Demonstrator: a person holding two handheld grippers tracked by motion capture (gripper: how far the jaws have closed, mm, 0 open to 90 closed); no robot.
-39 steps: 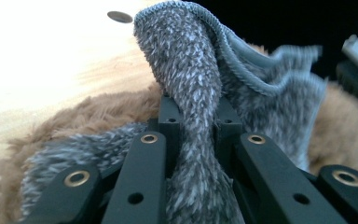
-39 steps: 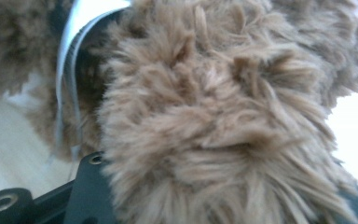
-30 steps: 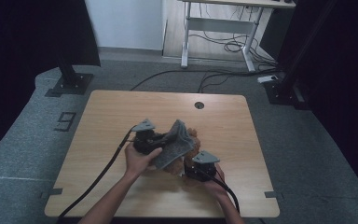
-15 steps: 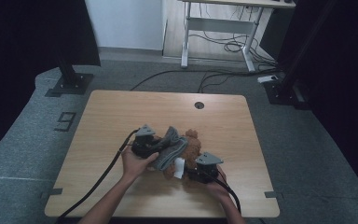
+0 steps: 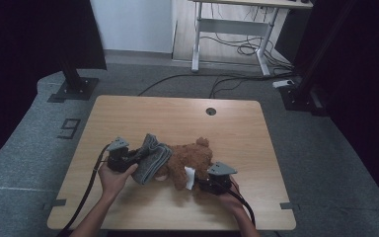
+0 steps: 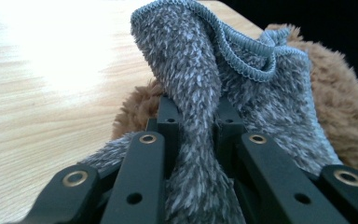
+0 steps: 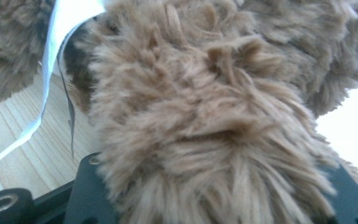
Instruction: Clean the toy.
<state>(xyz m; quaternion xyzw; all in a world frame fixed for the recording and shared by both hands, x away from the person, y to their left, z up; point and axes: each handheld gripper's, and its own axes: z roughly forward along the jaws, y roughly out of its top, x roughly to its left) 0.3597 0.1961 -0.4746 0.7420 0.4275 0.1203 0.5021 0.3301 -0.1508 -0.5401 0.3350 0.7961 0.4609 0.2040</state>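
Grey carpeted floor [image 5: 24, 163] all round, black stands and trailing cables at the back. Pale wooden worktop [image 5: 177, 116] in the middle, round cable hole near its far edge. Brown plush bear [image 5: 190, 160] lying on the near half of the worktop, white label [image 5: 190, 177] at its near side. Grey fluffy cloth [image 5: 150, 158] with a stitched blue-grey hem, draped against the bear's left side and touching it. Left gripper [image 5: 135, 158] low over the worktop, jaws clenched on a fold of the cloth, pile bunched tight between them in the left gripper view [image 6: 196, 140]. Right gripper [image 5: 202, 183] at the bear's near right, jaws grasping a thick tuft of brown fur, seen close in the right gripper view [image 7: 205, 154].
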